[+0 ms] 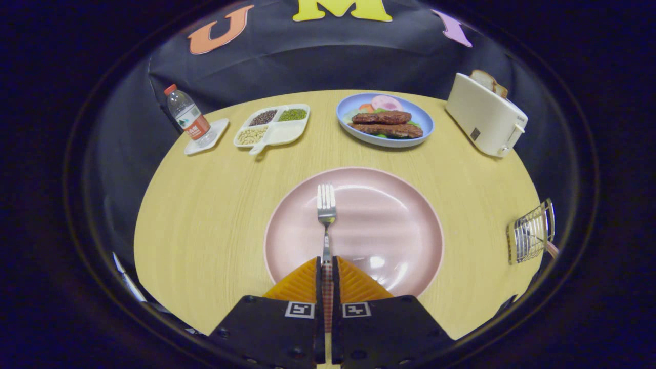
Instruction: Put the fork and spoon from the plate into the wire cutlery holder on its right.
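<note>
Gripper (326, 264) is clamped on fork (326, 215) handle, both fingers pressing it w/ the checked handle end running back between them. Fork points straight ahead, tines over middle of pink plate (405, 205); can't tell if it's touching the plate or lifted. Wire cutlery holder (530, 233) sits well to the right of plate, at desk (205, 215) edge. Beyond plate: blue plate w/ meat & veg (385, 122), toaster w/ bread (486, 120), divided tray of beans (272, 125), water bottle (187, 117) on a small white dish.
</note>
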`<state>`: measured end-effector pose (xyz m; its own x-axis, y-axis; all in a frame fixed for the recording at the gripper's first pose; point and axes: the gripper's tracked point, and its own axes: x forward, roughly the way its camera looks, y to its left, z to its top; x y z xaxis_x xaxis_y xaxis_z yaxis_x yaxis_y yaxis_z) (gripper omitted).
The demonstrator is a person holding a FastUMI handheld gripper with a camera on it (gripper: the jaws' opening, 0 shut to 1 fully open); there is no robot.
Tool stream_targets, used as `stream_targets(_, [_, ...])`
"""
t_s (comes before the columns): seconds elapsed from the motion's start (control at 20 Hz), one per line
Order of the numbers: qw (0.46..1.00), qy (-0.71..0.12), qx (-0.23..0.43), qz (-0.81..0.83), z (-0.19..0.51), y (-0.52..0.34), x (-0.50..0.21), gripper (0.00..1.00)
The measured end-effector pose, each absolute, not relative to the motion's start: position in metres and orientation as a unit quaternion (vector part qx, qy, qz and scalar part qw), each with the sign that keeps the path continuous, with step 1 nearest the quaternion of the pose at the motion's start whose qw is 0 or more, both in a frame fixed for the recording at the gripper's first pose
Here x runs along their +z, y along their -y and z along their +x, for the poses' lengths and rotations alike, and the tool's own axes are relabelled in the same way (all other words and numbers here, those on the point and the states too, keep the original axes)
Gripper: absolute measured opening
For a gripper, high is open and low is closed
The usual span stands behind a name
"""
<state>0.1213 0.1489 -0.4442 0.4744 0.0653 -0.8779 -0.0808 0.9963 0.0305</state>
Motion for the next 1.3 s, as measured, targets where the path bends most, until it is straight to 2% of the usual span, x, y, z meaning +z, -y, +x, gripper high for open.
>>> stream_targets(0.7, [0.877, -0.479, 0.035, 0.003, 0.106, -0.062, -0.366, 0.05])
stream_targets(1.3, [0.879, -0.476, -0.024, -0.003, 0.084, 0.113, -0.291, 0.05])
